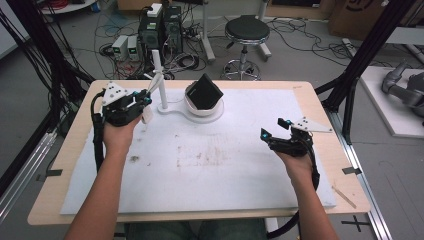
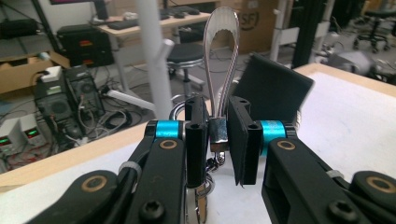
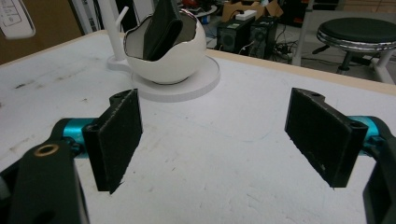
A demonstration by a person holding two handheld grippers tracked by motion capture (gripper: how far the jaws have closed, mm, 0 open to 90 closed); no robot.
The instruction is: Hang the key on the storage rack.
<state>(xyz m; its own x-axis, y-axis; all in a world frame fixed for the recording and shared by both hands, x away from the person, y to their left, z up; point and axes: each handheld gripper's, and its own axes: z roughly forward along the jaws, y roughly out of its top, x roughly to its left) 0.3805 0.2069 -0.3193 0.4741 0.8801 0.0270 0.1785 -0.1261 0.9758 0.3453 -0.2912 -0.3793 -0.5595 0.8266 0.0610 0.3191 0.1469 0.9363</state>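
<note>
Tongs of the left hand, closed on the metal clasp of a keyring strap, hold its grey ribbon loop upright beside the white peg stand; keys or rings dangle below the pads, partly hidden. In the high view the left tongs sit just beside that stand's angled pegs, above the far left part of the worktop. Step in hand, as judged: bringing the loop up to a peg for hanging. The next move calls for the open top of the loop to clear a peg tip, then to lower over it before the pads release. Tongs of the right hand stand wide open with nothing between them, low over the worktop at the right. Container: a white eggshell-shaped bowl on the stand's round base holds a black, flat, wallet-like object, tilted and leaning on the rim.
</note>
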